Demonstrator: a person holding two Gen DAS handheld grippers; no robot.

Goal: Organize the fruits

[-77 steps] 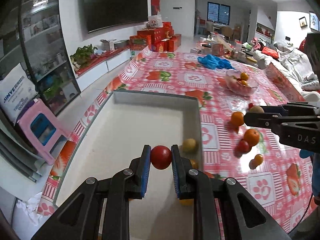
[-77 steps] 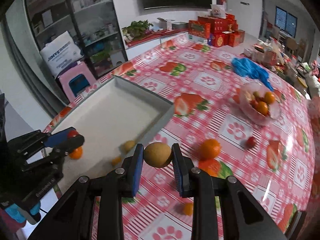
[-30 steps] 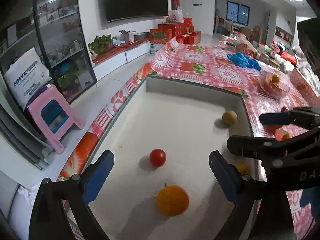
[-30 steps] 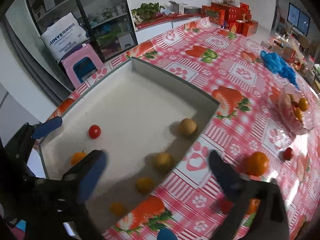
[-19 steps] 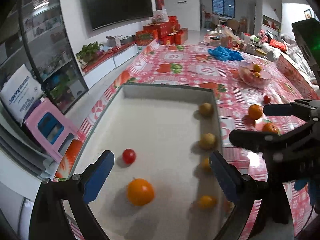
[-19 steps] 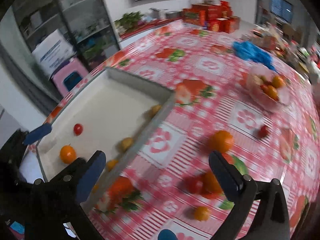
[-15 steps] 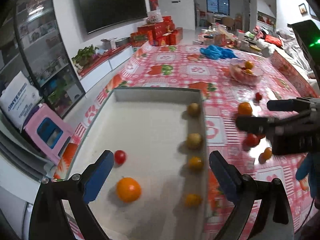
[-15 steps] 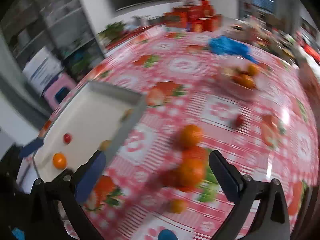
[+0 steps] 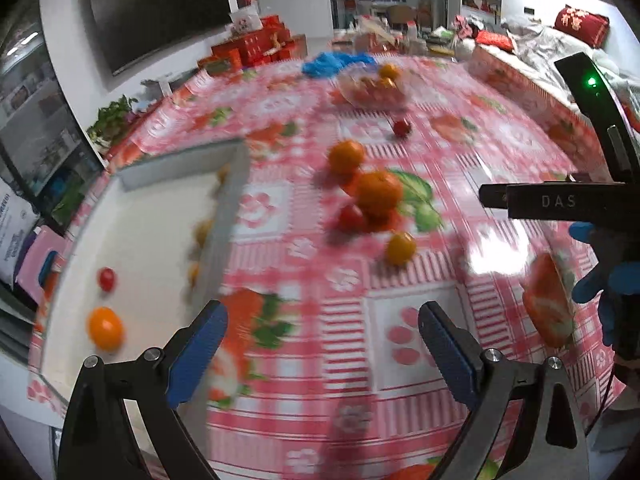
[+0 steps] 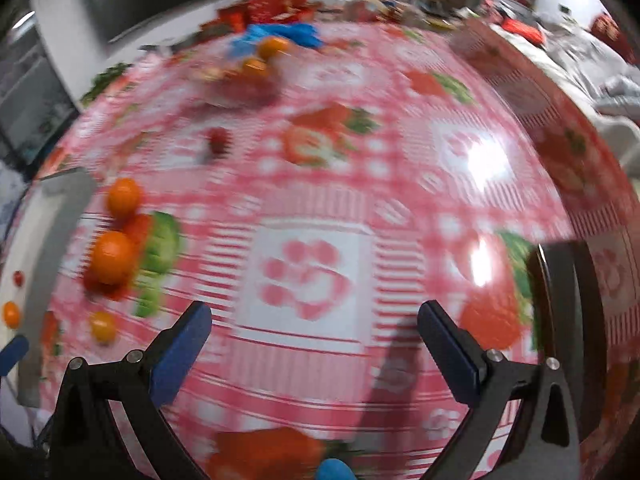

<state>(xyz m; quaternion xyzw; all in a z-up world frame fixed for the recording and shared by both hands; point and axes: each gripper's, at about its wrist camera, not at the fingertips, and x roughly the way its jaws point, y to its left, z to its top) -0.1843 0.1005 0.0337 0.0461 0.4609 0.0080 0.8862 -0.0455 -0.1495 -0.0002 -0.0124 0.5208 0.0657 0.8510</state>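
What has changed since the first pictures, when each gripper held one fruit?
Both grippers let go: the left gripper dropped its red tomato into the white tray, the right gripper its brownish fruit. Both swung out over the tablecloth. The loose oranges stayed.

Both my feeds smear with motion blur, worst on the right wrist. Overhead light glares white off the desk (image 10: 486, 162). Fisheye bends the edges into dark corners.

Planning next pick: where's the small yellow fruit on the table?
Left wrist view: small yellow fruit lies on the tablecloth, just below-right of the orange and red tomato.
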